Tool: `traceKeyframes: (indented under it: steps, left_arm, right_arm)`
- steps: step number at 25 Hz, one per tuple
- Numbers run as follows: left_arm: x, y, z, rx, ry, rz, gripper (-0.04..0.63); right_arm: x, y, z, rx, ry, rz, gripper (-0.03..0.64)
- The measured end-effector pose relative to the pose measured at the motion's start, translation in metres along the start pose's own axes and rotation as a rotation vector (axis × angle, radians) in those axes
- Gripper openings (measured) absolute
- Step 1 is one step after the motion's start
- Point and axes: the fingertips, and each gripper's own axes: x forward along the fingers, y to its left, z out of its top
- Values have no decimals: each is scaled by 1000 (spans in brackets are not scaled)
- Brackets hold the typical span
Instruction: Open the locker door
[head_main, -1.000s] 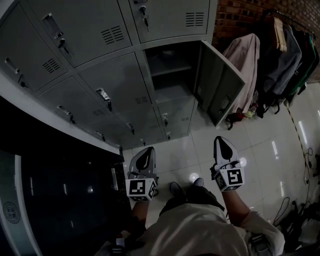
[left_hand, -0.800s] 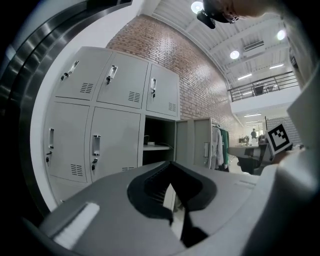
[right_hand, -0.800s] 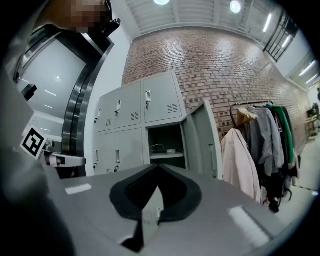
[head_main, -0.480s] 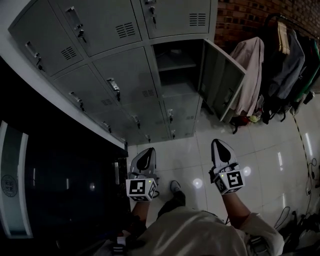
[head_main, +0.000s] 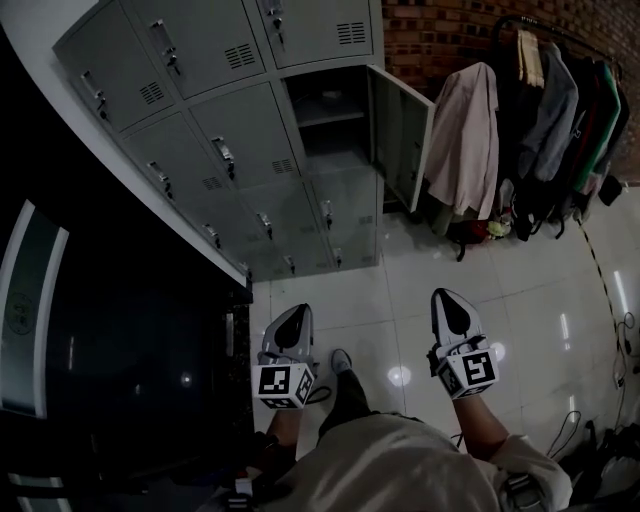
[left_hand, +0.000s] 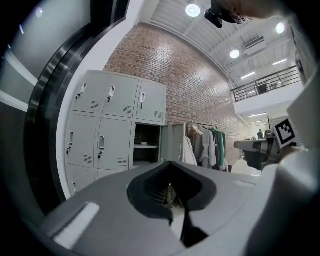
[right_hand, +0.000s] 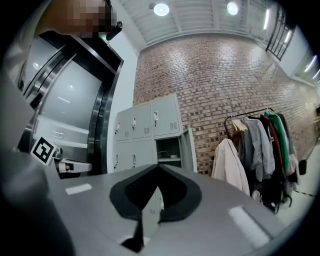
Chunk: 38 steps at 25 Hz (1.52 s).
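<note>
A grey bank of lockers (head_main: 210, 150) stands ahead. One locker's door (head_main: 400, 130) is swung out to the right, and its compartment (head_main: 325, 115) shows a shelf inside. The other doors are closed. Both grippers hang low over the white floor, well short of the lockers and touching nothing. My left gripper (head_main: 293, 318) is shut and holds nothing; so is my right gripper (head_main: 452, 305). Past the shut left gripper (left_hand: 170, 162), the left gripper view shows the open compartment (left_hand: 146, 145). Beyond the shut right gripper (right_hand: 159, 165), the right gripper view shows the swung-out door (right_hand: 188, 149).
A clothes rack (head_main: 545, 100) with several coats stands against the brick wall, right of the lockers, a pale coat (head_main: 465, 140) nearest the open door. A dark glass panel (head_main: 110, 350) rises close on my left. Cables (head_main: 615, 340) lie on the tiled floor at right.
The lockers have slid up and left in the head view and look farther off. Both grippers stay shut and low in front of the person.
</note>
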Motion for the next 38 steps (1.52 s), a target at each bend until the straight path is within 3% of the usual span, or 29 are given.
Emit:
traceKeyframes:
  steps: [9, 15, 18, 22, 27, 31, 38]
  left_arm:
    - [-82, -75, 20, 21, 6, 42, 101]
    - [-114, -112, 43, 45, -20, 10, 101]
    - [-128, -115, 54, 44, -24, 8, 101]
    - [-140, -118, 70, 48, -23, -7, 101]
    - [-157, -108, 88, 53, -30, -18, 101]
    - [-172, -92, 82, 37, -21, -11, 101]
    - [-189, -94, 83, 33, -26, -42, 99]
  right_arm:
    - [-100, 27, 26, 30, -33, 64, 1]
    - [-146, 40, 39, 44, -3, 75, 0]
    - [-160, 56, 45, 46, 53, 86, 1]
    - [-163, 69, 73, 46, -62, 92, 2]
    - [-162, 101, 86, 34, -36, 99, 0]
    - [-161, 124, 73, 24, 43, 90, 0]
    - [-171, 147, 77, 28, 25, 61, 0]
